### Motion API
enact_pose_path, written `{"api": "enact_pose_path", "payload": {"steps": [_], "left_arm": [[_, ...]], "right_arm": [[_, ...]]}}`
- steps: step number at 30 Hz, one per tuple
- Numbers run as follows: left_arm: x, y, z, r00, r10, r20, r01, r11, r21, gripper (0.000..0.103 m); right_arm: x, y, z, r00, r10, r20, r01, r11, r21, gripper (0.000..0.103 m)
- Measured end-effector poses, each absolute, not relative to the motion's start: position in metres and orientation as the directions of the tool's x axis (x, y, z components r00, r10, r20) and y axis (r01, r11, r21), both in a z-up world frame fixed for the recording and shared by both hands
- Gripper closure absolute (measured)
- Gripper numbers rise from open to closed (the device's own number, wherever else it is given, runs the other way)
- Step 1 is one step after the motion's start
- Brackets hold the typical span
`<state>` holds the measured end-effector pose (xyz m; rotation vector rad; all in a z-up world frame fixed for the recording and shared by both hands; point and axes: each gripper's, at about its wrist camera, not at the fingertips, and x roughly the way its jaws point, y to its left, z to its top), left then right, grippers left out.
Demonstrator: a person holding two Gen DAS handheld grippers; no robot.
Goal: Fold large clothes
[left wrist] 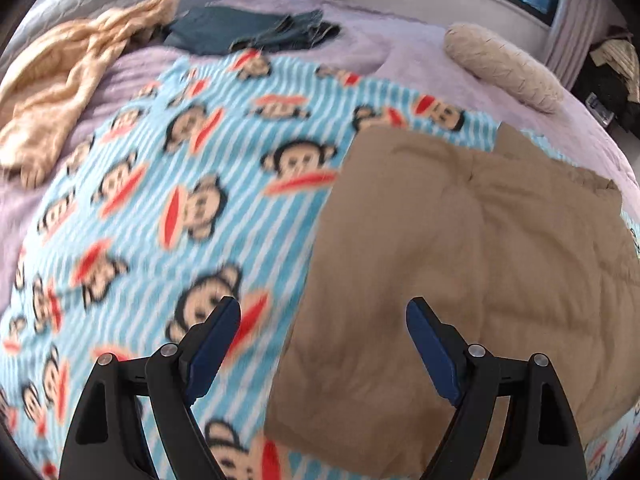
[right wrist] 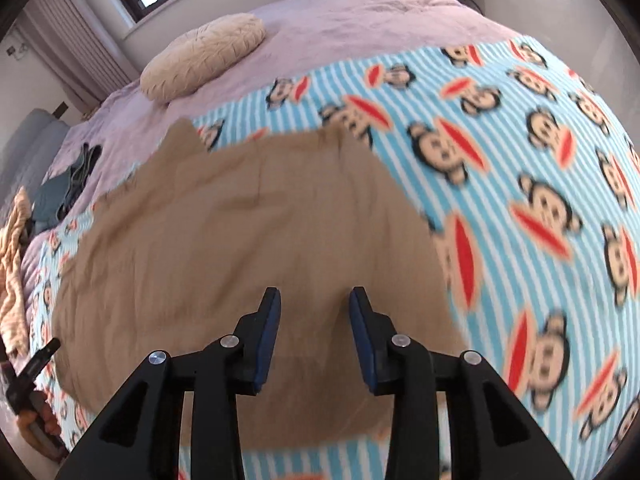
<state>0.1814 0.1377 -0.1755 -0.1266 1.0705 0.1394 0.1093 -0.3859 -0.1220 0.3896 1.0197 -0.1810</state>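
We see the tan garment [left wrist: 460, 264] lying flat and partly folded on the blue-striped monkey-print blanket [left wrist: 168, 184], which is spread over the lavender bedcover [left wrist: 400, 52] of the bed. In the left wrist view our left gripper [left wrist: 323, 312] hangs above the garment's left edge, one finger over blanket, the other over tan cloth; fingers [left wrist: 430, 354] wide apart, nothing between them, not touching fabric as far as we can tell. In the right wrist view our right gripper [right wrist: 314, 300] sits over the near middle of the garment [right wrist: 248, 240], fingers [right wrist: 267, 336] parted by a moderate gap, nothing pinched between the blue pads. The garment's far edge shows two uneven corners poking up toward the pillow side. A cream round cushion [left wrist: 500, 66] rests on the bedcover beyond the garment, well apart from it. Folded dark teal clothes [left wrist: 248, 30] lie at the far side of the bed, with a crumpled beige garment [left wrist: 68, 80] just beside them. The left gripper's tip [right wrist: 38, 360] is visible at the left edge of the right wrist view, near the blanket's edge. Both views are motion-blurred, so fine creases are hard to read.
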Motion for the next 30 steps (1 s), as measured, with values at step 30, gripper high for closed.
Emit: {"api": "enact_pose_path", "payload": {"steps": [30], "left_arm": [[0.116, 0.117, -0.175, 0.307, -0.037, -0.951, -0.153, 0.984, -0.088, 0.002]], "right_arm": [[0.033, -0.385, -0.137, 0.466, 0.219, -0.858, 0.49, 0.743, 0.456, 0.024]]}}
